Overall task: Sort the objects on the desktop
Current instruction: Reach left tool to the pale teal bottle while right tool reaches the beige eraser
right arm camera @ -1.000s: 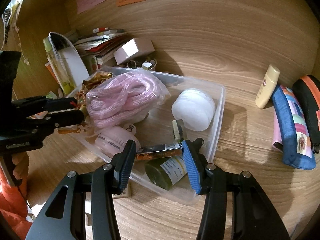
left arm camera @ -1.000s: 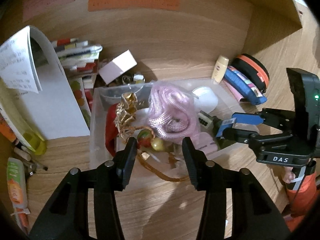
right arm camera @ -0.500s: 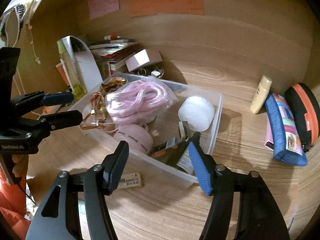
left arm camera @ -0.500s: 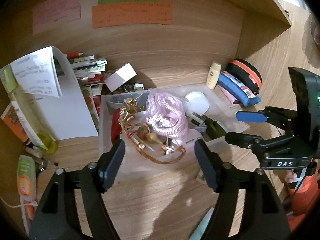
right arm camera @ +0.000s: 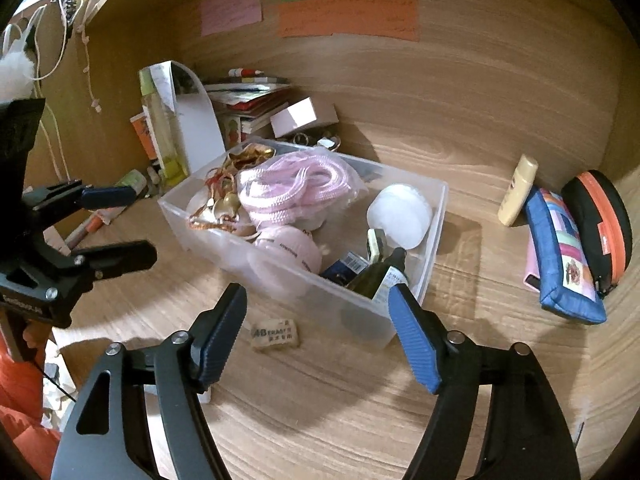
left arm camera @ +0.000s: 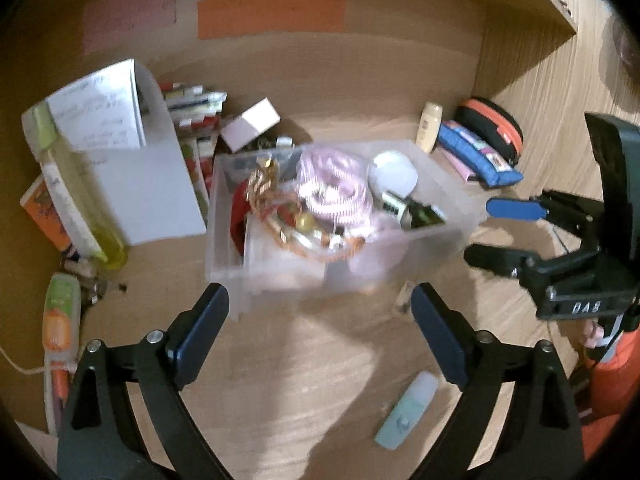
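Observation:
A clear plastic bin (right arm camera: 416, 292) (left arm camera: 224, 272) sits mid-desk, filled with a bagged pink rope (right arm camera: 296, 188) (left arm camera: 332, 192), gold trinkets (right arm camera: 224, 200), a white round jar (right arm camera: 400, 212), a pink jar (right arm camera: 288, 256) and a dark green bottle (right arm camera: 376, 276). My left gripper (left arm camera: 320, 316) hangs in front of the bin's near wall, its jaws opening with nothing between them. My right gripper (right arm camera: 316, 316) stands before the bin's near corner, its jaws also opening and empty. An eraser (right arm camera: 276, 334) lies on the desk between the right fingers.
Books, a white card and a yellow-green bottle (right arm camera: 160, 136) crowd the back left. A cream tube (right arm camera: 518, 190), blue pencil case (right arm camera: 564, 256) and black-orange case (right arm camera: 600, 228) lie at the right. A pale blue tube (left arm camera: 406, 416) lies near the front. Orange tube (left arm camera: 58, 320) at left edge.
Both grippers pulled back out of the bin and opened wider. The bottle and small box that were between the right fingers now lie in the bin.

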`<state>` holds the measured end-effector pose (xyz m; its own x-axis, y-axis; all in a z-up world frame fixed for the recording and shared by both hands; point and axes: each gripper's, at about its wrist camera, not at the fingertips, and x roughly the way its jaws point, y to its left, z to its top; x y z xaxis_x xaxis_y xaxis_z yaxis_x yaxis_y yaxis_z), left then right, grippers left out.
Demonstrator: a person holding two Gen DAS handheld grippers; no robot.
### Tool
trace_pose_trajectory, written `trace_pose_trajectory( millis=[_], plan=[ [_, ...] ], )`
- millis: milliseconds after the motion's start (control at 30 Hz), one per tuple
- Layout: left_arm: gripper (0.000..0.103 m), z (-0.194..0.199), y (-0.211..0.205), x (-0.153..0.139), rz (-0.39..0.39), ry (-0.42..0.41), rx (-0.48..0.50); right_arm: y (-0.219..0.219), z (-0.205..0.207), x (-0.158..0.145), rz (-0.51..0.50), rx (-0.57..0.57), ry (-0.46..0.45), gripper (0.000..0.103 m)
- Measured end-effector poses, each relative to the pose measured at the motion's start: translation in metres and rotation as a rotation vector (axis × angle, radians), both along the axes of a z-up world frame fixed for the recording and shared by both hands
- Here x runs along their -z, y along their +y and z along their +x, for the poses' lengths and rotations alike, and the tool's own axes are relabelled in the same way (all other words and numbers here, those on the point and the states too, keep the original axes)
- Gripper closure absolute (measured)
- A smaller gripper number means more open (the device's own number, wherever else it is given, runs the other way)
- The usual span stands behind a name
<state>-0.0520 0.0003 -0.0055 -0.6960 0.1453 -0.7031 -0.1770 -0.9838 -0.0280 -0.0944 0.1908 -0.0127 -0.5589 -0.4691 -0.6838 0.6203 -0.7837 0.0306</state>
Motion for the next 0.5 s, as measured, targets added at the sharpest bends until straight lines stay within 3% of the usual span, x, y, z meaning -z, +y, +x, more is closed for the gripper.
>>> trace_pose_trajectory(
  millis=[267, 500],
  plan=[
    [0.009, 0.031, 0.007, 0.017, -0.038, -0.055, 0.017, -0.001, 0.003, 0.018, 0.018, -0.029, -0.054, 0.033],
    [0.009, 0.039, 0.016, 0.038, -0.016, -0.134, 0.073, -0.006, -0.001, 0.041, 0.053, -0.047, -0.120, 0.033]
  ],
)
